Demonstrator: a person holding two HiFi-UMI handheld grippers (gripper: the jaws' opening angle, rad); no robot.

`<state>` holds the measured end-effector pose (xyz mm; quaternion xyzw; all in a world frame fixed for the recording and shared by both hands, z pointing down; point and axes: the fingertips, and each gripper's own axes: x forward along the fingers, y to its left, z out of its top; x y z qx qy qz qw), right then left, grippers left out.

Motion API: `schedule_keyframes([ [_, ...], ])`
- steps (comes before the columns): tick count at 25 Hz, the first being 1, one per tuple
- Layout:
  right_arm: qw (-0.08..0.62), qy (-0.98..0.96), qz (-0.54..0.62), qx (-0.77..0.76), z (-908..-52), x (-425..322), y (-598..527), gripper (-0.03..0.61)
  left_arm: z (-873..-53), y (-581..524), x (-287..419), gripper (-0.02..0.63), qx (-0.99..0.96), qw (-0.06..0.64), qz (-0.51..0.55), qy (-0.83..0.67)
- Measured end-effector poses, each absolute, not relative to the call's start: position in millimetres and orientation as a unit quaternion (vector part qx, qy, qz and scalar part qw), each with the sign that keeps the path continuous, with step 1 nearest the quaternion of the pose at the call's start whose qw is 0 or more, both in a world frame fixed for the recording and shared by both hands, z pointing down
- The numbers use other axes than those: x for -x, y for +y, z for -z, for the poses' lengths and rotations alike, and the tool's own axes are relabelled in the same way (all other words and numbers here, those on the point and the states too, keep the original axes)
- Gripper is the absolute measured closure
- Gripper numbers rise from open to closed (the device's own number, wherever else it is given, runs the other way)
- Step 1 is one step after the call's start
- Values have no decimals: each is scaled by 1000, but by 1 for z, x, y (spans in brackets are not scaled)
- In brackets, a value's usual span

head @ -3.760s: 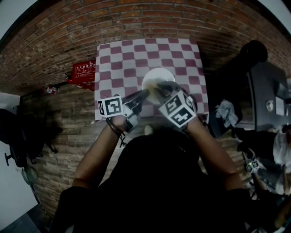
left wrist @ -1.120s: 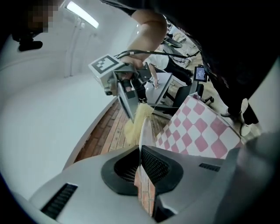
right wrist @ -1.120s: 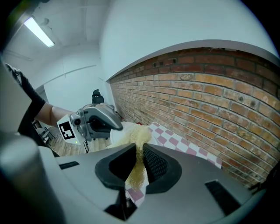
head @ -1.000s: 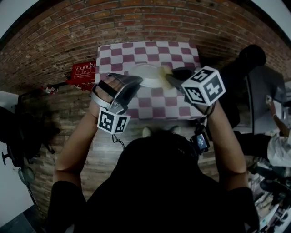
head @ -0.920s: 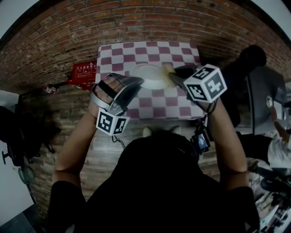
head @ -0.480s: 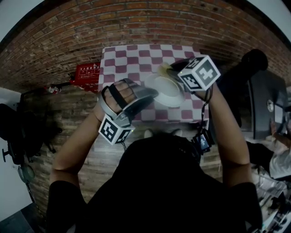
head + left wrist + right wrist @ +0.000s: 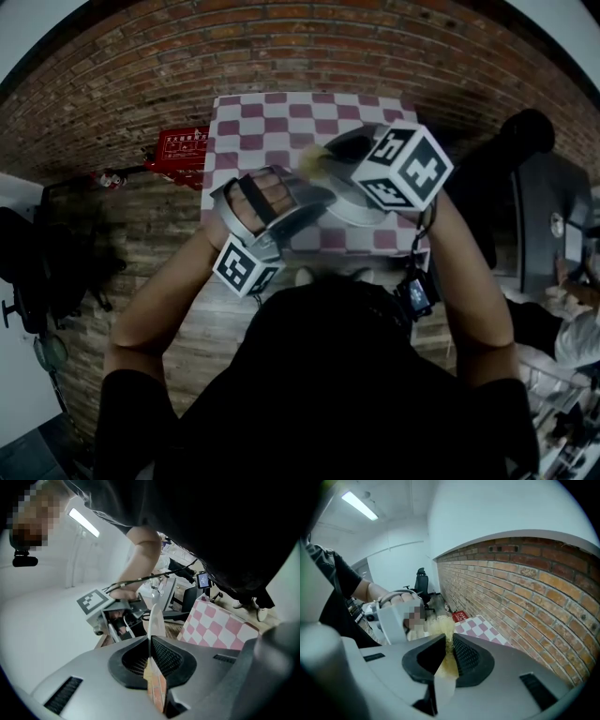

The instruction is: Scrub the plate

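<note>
The white plate (image 7: 354, 212) is held up over the checked tablecloth (image 7: 267, 120), tilted. My left gripper (image 7: 314, 198) is shut on its rim; in the left gripper view the plate (image 7: 154, 617) stands edge-on between the closed pads. My right gripper (image 7: 330, 161) reaches across the plate's face from the right, its marker cube covering much of the plate. It is shut on a yellow sponge (image 7: 313, 161), which shows squeezed between the jaws in the right gripper view (image 7: 443, 631). Where the sponge meets the plate is hidden.
A red box (image 7: 178, 146) lies left of the table by the brick wall (image 7: 309, 47). A dark chair (image 7: 525, 131) and cluttered furniture stand to the right. The person's arms and dark torso fill the lower head view.
The plate, on the table at first, is now lifted in my left gripper. Over the last second the right gripper with the sponge swept from the plate's far rim across toward its left side.
</note>
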<state>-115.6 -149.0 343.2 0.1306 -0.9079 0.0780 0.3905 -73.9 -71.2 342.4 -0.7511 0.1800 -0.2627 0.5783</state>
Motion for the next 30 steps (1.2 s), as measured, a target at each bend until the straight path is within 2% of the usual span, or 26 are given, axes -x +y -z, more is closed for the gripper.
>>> schedule_keyframes([
  [11,348,-914,-152,-142,-333,85,-126,529,-358,-94,94,594,739,568,300,204],
  [20,394,-892,-161,-152,-364,50,-128,529,-358,-116,120,592,729,553,324,240],
  [30,410,-867,-184,-216,-399,26,-186,529,-346,-92,101,592,744,561,287,223],
])
